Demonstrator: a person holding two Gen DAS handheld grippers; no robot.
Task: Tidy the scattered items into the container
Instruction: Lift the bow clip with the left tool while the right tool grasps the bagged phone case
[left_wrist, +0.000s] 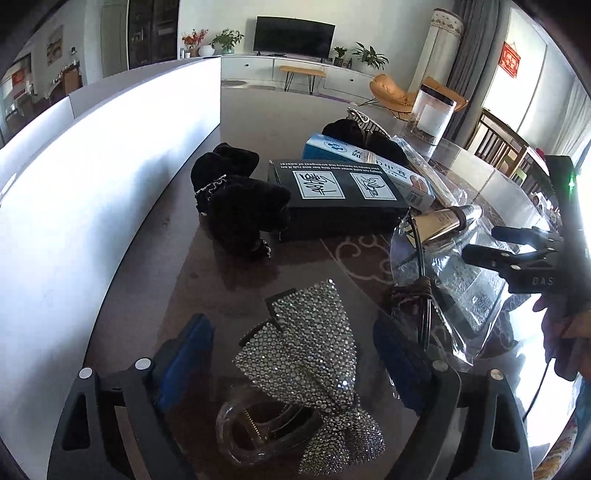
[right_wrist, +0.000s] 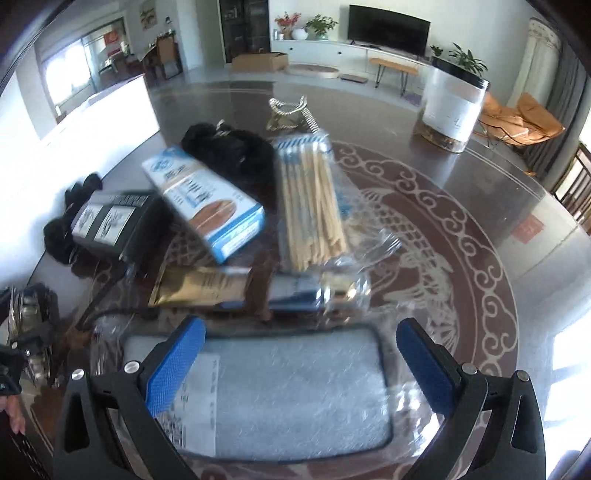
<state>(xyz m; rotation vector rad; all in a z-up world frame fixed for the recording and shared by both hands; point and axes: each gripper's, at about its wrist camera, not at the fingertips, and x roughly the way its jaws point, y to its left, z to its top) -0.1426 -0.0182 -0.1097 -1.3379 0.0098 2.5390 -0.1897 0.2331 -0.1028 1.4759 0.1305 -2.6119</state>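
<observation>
— What do I see at the left hand-held gripper (left_wrist: 291, 354)?
— Released; the silver rhinestone bow hair clip (left_wrist: 314, 354) lies between its blue pads (left_wrist: 184, 354) on the glass surface (left_wrist: 207, 280).
— And the right hand-held gripper (right_wrist: 301, 356)?
— Also released, above a grey pad in clear plastic wrap (right_wrist: 280, 391); the white container wall (left_wrist: 110, 155) stands left.

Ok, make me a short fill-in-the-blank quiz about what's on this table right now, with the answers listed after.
1. The rhinestone bow lies between the open pads of the ____ gripper.
2. The black box lies next to a ____ box.
3. The bundle of wooden sticks is wrapped in clear ____.
4. The right gripper is above a flat ____ pad in a clear bag.

Answers: left; blue; plastic; grey
</observation>
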